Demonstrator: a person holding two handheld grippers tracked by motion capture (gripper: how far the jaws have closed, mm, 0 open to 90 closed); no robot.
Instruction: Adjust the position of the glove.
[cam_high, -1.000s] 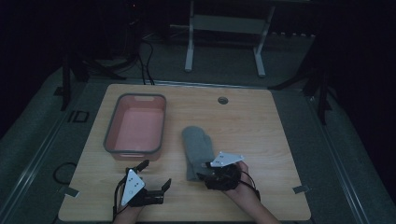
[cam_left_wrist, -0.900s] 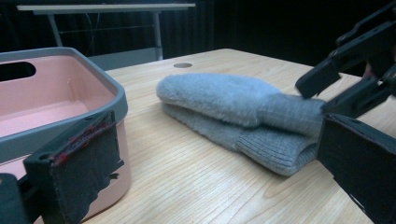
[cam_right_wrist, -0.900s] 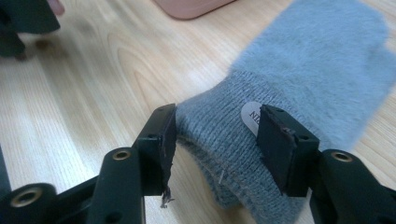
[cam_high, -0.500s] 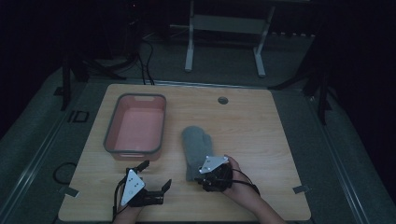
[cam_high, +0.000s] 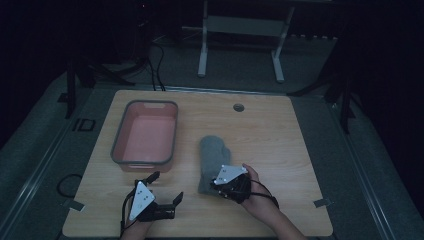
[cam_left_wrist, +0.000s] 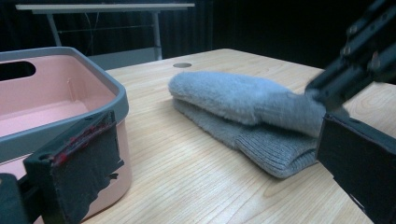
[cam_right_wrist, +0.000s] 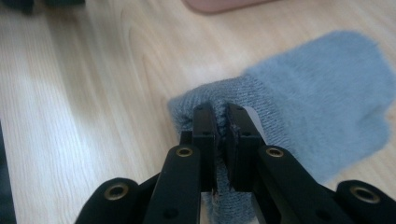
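My right tongs (cam_right_wrist: 222, 126) have just clenched on the cuff of the grey mitten (cam_high: 213, 157); its long axis points away toward the pink tub (cam_high: 145, 135). Left tongs (cam_high: 165, 192) rest released.

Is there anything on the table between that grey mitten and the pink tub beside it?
Nothing visible. Bare wood lies between the mitten and the pink tub. The right hand-held gripper is shut on the mitten's cuff; the left hand-held gripper sits open nearer the person, off that path.
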